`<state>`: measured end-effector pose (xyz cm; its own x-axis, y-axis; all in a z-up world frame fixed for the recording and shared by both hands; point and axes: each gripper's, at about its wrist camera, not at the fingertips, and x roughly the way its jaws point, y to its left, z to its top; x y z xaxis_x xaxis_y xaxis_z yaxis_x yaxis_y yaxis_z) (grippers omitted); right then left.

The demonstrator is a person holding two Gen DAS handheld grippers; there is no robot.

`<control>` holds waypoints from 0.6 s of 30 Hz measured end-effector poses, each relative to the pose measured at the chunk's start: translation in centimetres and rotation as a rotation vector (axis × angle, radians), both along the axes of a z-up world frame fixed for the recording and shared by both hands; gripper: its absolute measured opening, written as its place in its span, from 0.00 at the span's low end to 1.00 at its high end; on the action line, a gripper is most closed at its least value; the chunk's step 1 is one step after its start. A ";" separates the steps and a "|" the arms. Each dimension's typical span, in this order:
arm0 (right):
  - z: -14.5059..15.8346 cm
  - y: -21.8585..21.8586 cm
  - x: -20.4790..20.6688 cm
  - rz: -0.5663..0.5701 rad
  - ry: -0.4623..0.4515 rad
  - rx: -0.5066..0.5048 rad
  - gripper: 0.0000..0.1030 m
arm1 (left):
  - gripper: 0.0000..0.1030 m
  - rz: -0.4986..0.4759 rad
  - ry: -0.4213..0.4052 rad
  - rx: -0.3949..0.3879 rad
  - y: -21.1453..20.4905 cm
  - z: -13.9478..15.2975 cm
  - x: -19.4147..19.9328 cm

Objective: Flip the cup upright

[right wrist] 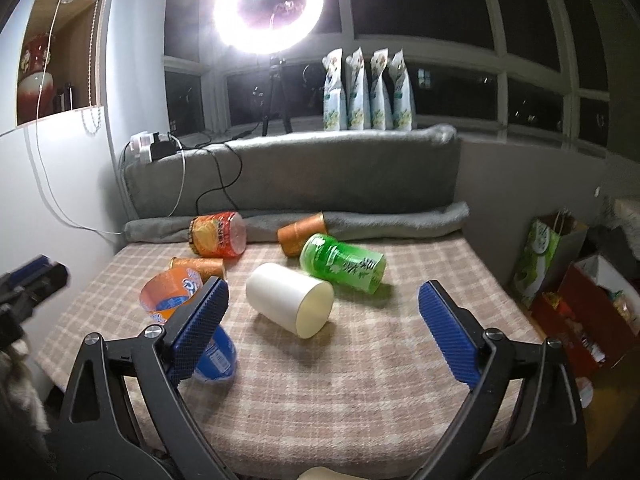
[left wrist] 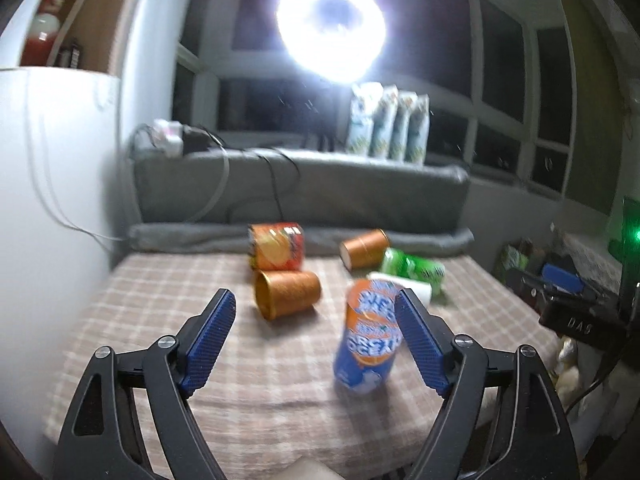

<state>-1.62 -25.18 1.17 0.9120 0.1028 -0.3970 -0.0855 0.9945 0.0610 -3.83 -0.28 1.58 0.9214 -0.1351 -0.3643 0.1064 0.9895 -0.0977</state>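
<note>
The white cup [right wrist: 290,299] lies sideways, probably light and crushable; right claw [right wrist: 322,302] gapes wide, empty: pinch mid-wall gently.

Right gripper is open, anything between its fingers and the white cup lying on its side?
No. In the right wrist view, only bare checked blanket separates the right gripper from the white plastic cup.

Room at night — a lit ring light [right wrist: 269,5] on a tripod [right wrist: 276,96] before dark paned windows [right wrist: 528,40]; grey cushion [right wrist: 296,172] along the sill, white wall [right wrist: 68,184] at left, checked cloth [right wrist: 360,380] below — apparently covering a table.
</note>
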 end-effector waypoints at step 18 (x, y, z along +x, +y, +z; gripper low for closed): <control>0.9 0.4 -1.2 -0.030 -0.080 -0.040 1.00 | 0.80 0.065 -0.043 0.020 0.3 0.5 -1.2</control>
